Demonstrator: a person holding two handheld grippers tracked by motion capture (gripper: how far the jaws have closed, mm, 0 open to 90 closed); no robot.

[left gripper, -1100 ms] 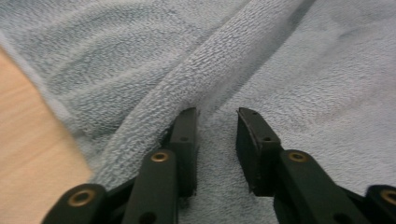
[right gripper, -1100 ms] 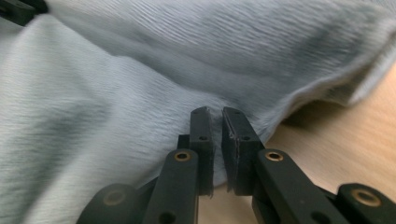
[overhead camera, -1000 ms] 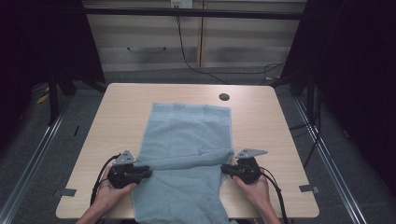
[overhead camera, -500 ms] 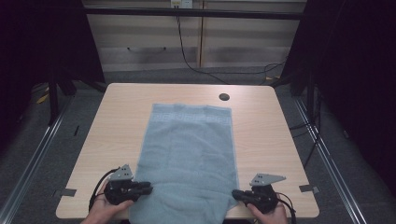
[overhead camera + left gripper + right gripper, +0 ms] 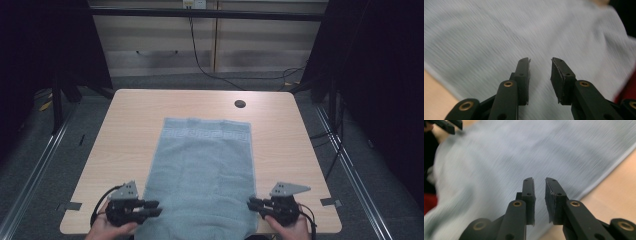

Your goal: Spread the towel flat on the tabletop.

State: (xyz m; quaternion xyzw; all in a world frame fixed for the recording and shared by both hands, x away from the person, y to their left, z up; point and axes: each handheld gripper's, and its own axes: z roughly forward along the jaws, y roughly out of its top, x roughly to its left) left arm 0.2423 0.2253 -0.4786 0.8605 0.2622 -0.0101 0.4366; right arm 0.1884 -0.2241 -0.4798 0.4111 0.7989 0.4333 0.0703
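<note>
1. A grey towel (image 5: 205,175) lies flat along the table (image 5: 125,130), its near end overhanging the edge at six o'clock.
2. Left gripper (image 5: 150,207) and right gripper (image 5: 254,204) flank it, jaws parted, empty.
3. A clean fold likely needs both near corners pinched evenly.

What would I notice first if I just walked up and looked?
The big grey-blue towel spread flat down the middle of the wooden table, its near end hanging over the edge. Then the left gripper and right gripper, one at each near side of the towel, jaws apart.
</note>
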